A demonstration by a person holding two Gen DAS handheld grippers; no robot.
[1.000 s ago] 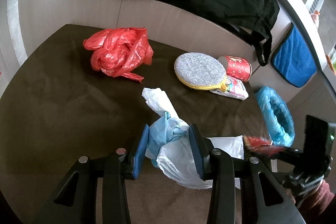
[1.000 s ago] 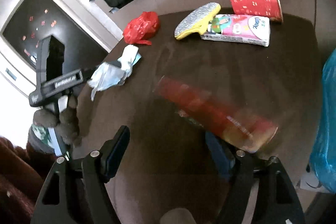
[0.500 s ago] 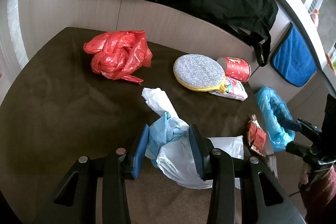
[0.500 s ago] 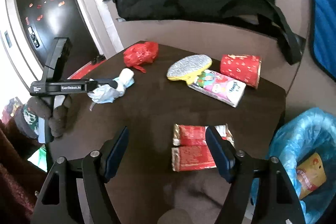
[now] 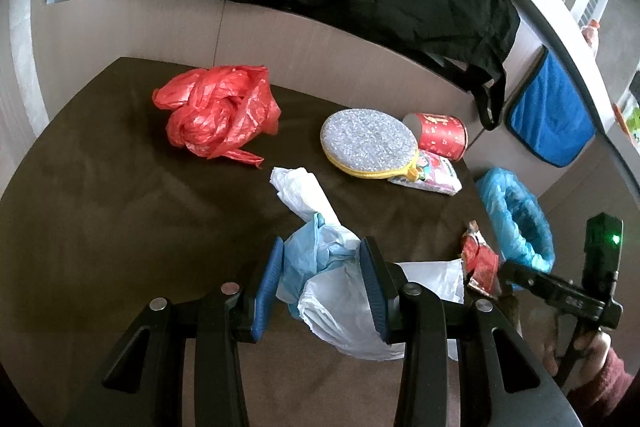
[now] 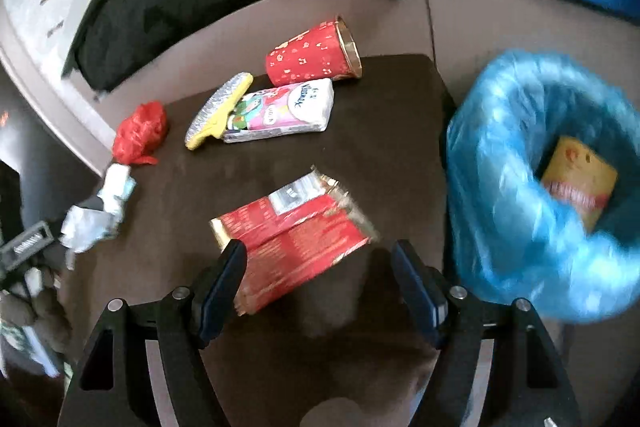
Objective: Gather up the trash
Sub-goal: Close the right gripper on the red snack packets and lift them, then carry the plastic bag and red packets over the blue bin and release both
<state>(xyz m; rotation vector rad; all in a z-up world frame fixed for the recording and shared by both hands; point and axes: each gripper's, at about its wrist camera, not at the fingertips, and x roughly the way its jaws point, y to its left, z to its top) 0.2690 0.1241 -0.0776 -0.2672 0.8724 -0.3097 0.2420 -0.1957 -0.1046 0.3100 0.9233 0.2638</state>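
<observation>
**Two grippers, two pieces of litter over a brown table**

Two plastic bags, one pale blue and one white, are bunched together as a wad point(image 5: 320, 267) pinched between the blue pads of the left gripper point(image 5: 326, 281), whose jaws are closed on it above the brown table point(image 5: 120, 227). The white part trails forward and also hangs below the fingers.

The right gripper point(image 6: 320, 277) stands with its jaws wide apart. A red snack wrapper point(image 6: 292, 231) sits in the gap, touching the left pad point(image 6: 222, 281) and clear of the other; motion blur leaves it unclear whether the wrapper lies on the table or is in the air. In the left wrist view the same wrapper appears near the table's right edge, by the tip of the right gripper.

Just past that edge stands a bin lined with a blue bag point(image 6: 520, 187), with a yellow packet point(image 6: 580, 183) inside it.

Farther back on the table lie a crumpled red plastic bag point(image 5: 218, 111), a round silver-and-yellow scouring pad point(image 5: 368, 141), a tissue pack point(image 6: 280, 111) partly under the pad, and a red paper cup point(image 6: 312, 55) tipped on its side.
</observation>
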